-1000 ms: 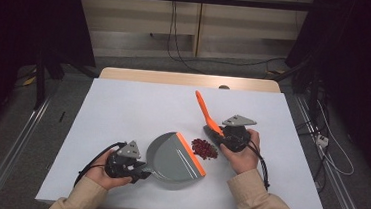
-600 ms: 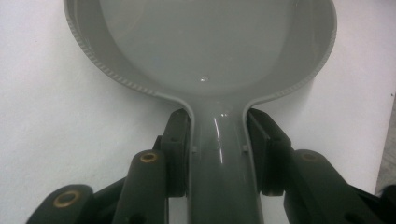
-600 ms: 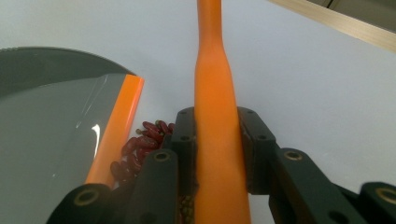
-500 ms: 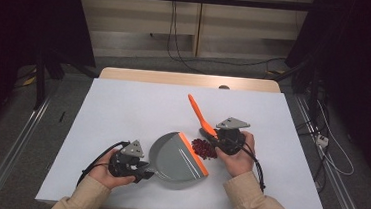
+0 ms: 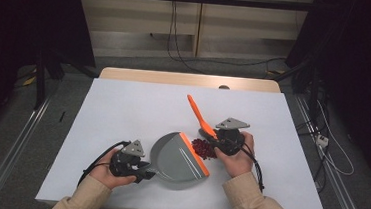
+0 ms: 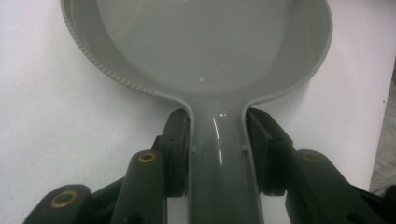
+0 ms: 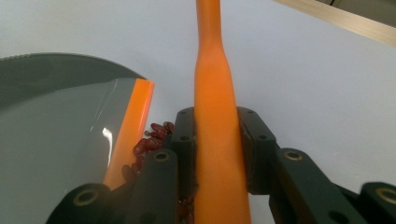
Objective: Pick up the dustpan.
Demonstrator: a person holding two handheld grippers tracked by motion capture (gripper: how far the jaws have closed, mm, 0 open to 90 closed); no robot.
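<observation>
Orange brush in right gripper closing on beans, nearing dustpan lip; left gripper clamping dustpan handle.

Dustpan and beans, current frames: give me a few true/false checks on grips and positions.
1. The left gripper is shut on the dustpan handle. True.
2. The right gripper is open and empty. False: it is shut on the orange brush.
3. The beans lie deep inside the pan. False: they sit on the table at the pan's orange lip.
4. The pan's orange lip faces the right gripper. True.
</observation>
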